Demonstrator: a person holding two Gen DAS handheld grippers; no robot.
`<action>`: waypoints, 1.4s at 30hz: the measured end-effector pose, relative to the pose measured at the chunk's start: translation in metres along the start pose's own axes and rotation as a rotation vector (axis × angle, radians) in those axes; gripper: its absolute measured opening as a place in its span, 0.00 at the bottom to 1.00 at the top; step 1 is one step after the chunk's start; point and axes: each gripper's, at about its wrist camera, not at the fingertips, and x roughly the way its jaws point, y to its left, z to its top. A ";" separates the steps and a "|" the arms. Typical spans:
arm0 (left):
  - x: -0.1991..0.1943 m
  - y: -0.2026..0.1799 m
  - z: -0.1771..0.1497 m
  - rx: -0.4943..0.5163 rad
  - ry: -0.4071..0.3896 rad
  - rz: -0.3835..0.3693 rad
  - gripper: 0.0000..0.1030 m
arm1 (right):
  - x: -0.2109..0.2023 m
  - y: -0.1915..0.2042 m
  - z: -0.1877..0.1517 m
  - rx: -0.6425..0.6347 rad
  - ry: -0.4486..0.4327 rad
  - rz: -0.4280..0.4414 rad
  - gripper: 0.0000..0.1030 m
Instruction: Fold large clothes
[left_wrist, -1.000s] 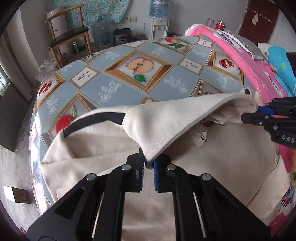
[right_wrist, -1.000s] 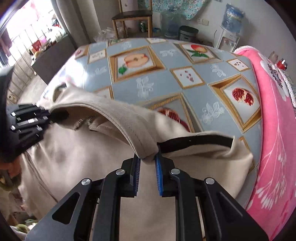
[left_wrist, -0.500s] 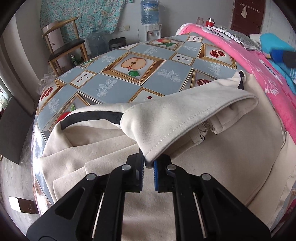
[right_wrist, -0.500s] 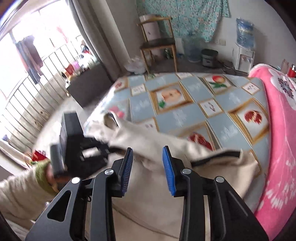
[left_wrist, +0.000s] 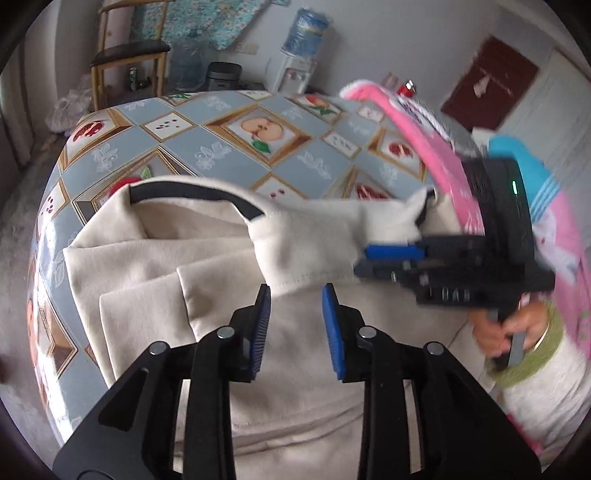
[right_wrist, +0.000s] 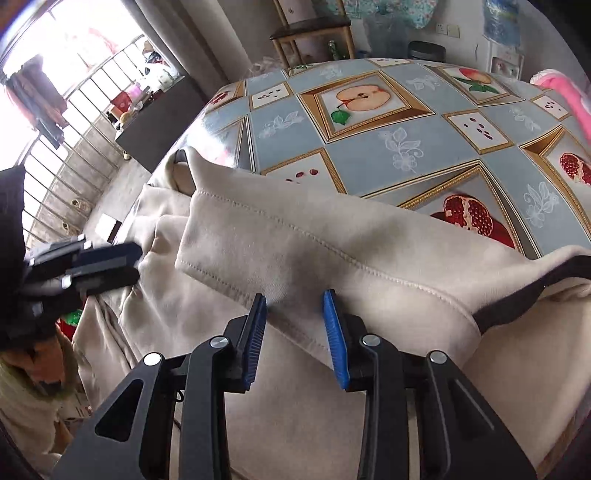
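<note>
A cream garment (left_wrist: 207, 280) with a black neck band (left_wrist: 192, 194) lies folded on the fruit-print tablecloth (left_wrist: 221, 147). Its folded-over hem (right_wrist: 295, 236) lies across the body in the right wrist view. My left gripper (left_wrist: 295, 295) is open, its blue pads just short of the hem edge, holding nothing. My right gripper (right_wrist: 293, 299) is open too, its pads at the hem's edge. In the left wrist view the right gripper (left_wrist: 395, 258) sits at the right, by the fold's end. In the right wrist view the left gripper (right_wrist: 103, 264) sits at the far left.
A pink blanket (left_wrist: 424, 140) lies along the table's right side. A wooden chair (left_wrist: 125, 55), a water dispenser (left_wrist: 299, 62) and a rice cooker (left_wrist: 221, 75) stand beyond the far edge. A barred window (right_wrist: 74, 110) is at the left.
Both grippers have let go of the hem: the right opened half a second ago, the left has just opened. The folded hem now rests on the garment.
</note>
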 end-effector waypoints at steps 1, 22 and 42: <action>0.005 0.002 0.006 -0.029 -0.001 0.019 0.27 | 0.000 0.000 0.000 0.000 0.001 0.000 0.31; 0.053 0.023 0.020 -0.172 0.137 -0.016 0.27 | -0.058 -0.071 -0.022 0.245 -0.068 0.114 0.46; 0.078 0.050 0.022 -0.449 0.247 -0.223 0.21 | 0.004 -0.117 -0.033 0.694 0.166 0.467 0.44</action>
